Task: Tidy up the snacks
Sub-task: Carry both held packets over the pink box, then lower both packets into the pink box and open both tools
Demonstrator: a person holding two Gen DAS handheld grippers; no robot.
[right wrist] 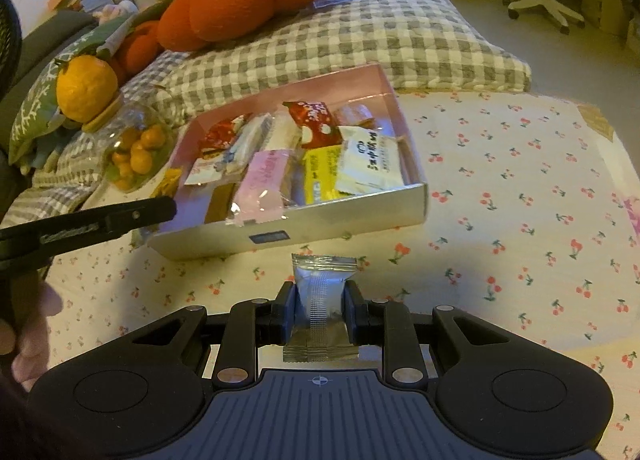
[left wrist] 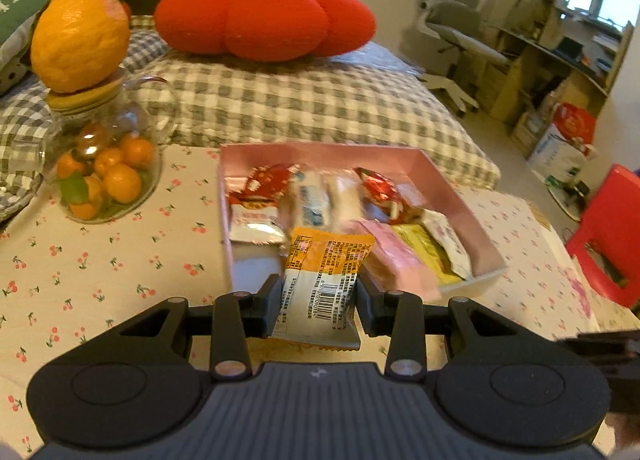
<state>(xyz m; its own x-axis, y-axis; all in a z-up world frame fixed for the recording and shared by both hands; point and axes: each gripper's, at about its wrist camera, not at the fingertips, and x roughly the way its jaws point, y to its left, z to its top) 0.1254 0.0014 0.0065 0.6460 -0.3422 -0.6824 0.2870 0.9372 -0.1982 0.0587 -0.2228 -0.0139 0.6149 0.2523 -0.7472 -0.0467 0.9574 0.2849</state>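
The left tool (left wrist: pixel 318 292) is closed on an orange-and-white snack packet (left wrist: pixel 322 284), barcode side up, its pads pressing the wrapper from both sides. The packet hangs just at the near wall of the pink box (left wrist: pixel 452 195), which sits on the table (left wrist: pixel 120 260) under a cherry-print cloth, toward the far edge beside the bed.

The right tool (right wrist: pixel 319 310) is fully closed on a small silver foil packet (right wrist: pixel 320 296), gripped across its middle with the crimped top end sticking up. It hangs over the table cloth just short of the box's near wall (right wrist: pixel 344 215) (the wall looks white from this side), apart from it.

Inside the box lie several wrapped snacks: a pink packet (right wrist: pixel 262 183) against the near wall, a yellow packet (right wrist: pixel 318 175) next to it, a white packet with dark lettering (right wrist: pixel 370 163) beside that, and red-and-white packets (right wrist: pixel 314 123) farther back. From the right wrist view, one finger of the left tool (right wrist: pixel 120 215) reaches in at the box's left corner.

At the table's far left corner stands a clear glass jar (left wrist: pixel 104 171) of small oranges with a large yellow citrus (left wrist: pixel 80 35) on its lid. On the gingham-covered bed (left wrist: pixel 320 99) behind rests a red tomato-shaped cushion (left wrist: pixel 264 15).
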